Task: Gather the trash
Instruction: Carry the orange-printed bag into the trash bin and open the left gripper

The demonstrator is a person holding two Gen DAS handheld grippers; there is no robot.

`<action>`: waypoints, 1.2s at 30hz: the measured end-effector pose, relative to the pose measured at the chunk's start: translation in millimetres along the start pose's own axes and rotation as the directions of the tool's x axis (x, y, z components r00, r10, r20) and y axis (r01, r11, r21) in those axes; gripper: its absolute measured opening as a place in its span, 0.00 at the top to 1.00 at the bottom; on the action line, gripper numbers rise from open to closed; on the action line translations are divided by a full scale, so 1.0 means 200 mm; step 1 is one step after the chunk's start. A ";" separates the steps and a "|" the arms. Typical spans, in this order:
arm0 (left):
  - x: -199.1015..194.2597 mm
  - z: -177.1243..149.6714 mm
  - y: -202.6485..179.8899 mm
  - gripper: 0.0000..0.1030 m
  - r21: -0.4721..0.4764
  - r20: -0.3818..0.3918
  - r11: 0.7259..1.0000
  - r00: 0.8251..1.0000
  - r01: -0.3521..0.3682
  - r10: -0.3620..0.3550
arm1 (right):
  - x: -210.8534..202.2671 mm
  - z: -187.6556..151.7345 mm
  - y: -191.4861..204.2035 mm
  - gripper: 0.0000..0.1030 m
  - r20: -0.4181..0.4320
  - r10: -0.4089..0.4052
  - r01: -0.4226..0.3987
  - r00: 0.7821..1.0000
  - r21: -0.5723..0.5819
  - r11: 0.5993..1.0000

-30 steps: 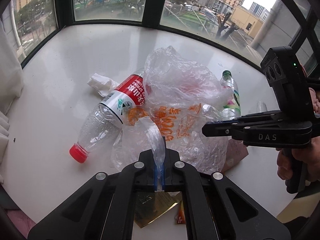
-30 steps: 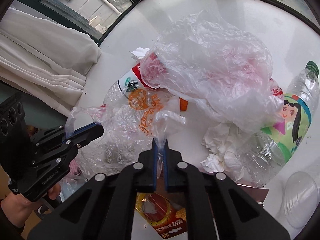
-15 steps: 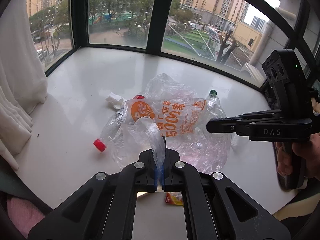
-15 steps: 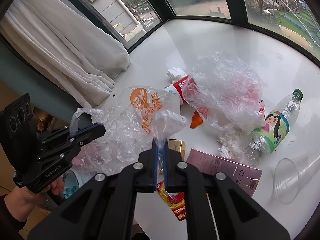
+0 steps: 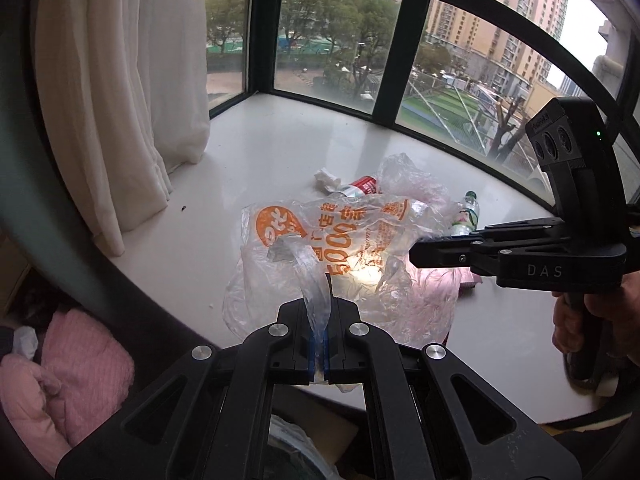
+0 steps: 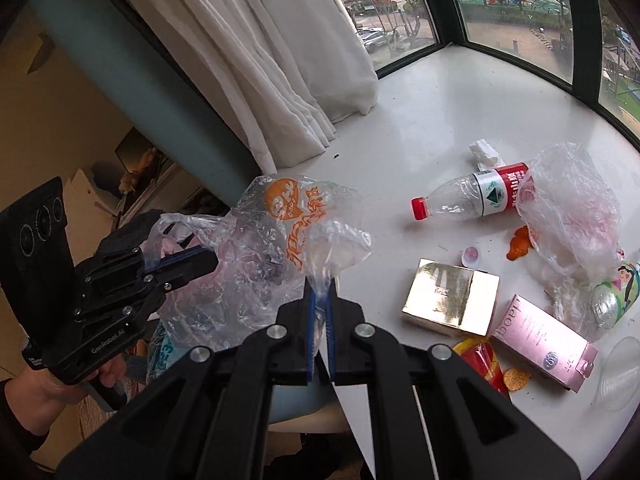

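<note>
A clear plastic bag with orange print point(image 5: 340, 248) point(image 6: 260, 264) hangs in the air between both grippers, at the near edge of the white table point(image 5: 280, 152). My left gripper point(image 5: 319, 320) point(image 6: 200, 258) is shut on one handle. My right gripper point(image 6: 319, 312) point(image 5: 416, 258) is shut on the other handle. On the table lie a red-capped bottle point(image 6: 468, 196), a crumpled clear bag point(image 6: 572, 200), a gold box point(image 6: 452, 298), a pink box point(image 6: 540, 342), a red snack packet point(image 6: 480, 364), a tissue point(image 6: 486, 152) and a green-label bottle point(image 6: 616, 292).
White curtains point(image 5: 120, 100) hang at the table's left. Windows point(image 5: 340, 40) curve round the far side. A clear plastic cup point(image 6: 618, 372) lies at the right edge. Pink fabric point(image 5: 68, 380) lies below the table. Orange peel point(image 6: 520, 242) lies by the crumpled bag.
Both grippers have pulled back and up from the trash pile, lifting the printed bag off the table to its near edge. The boxes and bottles it covered now show.
</note>
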State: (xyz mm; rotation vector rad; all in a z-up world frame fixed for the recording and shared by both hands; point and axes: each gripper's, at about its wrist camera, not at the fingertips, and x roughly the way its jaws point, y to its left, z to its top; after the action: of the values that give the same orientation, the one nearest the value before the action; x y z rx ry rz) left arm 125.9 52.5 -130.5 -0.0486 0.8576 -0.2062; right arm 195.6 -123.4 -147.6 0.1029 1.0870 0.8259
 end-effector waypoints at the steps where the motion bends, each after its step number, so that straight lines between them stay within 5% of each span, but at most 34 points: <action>1: -0.04 -0.03 0.03 0.99 -0.013 0.002 1.000 1.000 -0.011 0.011 | 0.02 -0.01 0.05 0.93 -0.009 0.008 -0.009 1.000 -0.016 1.000; 18: -0.44 -0.65 0.45 0.99 -0.196 -0.071 0.973 0.992 -0.121 0.109 | 0.46 -0.32 0.78 0.93 -0.251 0.090 -0.148 0.964 -0.226 0.963; 27: -0.31 -0.98 0.54 0.99 -0.245 -0.211 0.958 0.973 -0.149 0.098 | 0.72 -0.54 0.88 0.93 -0.375 -0.004 -0.113 0.927 -0.290 0.950; 33: -0.28 -1.07 0.60 0.99 -0.277 -0.241 0.948 0.966 -0.158 0.090 | 0.77 -0.59 0.87 0.93 -0.384 -0.054 -0.080 0.922 -0.324 0.943; 35: -0.29 -1.08 0.61 0.90 -0.268 -0.233 0.948 0.966 -0.171 0.108 | 0.77 -0.59 0.86 0.93 -0.377 -0.072 -0.063 0.923 -0.333 0.941; 36: -0.30 -1.07 0.62 0.75 -0.263 -0.227 0.948 0.966 -0.181 0.122 | 0.76 -0.59 0.85 0.93 -0.372 -0.080 -0.054 0.925 -0.336 0.940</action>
State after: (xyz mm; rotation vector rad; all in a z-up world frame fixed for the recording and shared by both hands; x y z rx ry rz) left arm -54.6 193.9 -241.7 -0.2303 1.0908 0.0600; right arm 38.2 57.9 -240.5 -0.3730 1.2877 1.0379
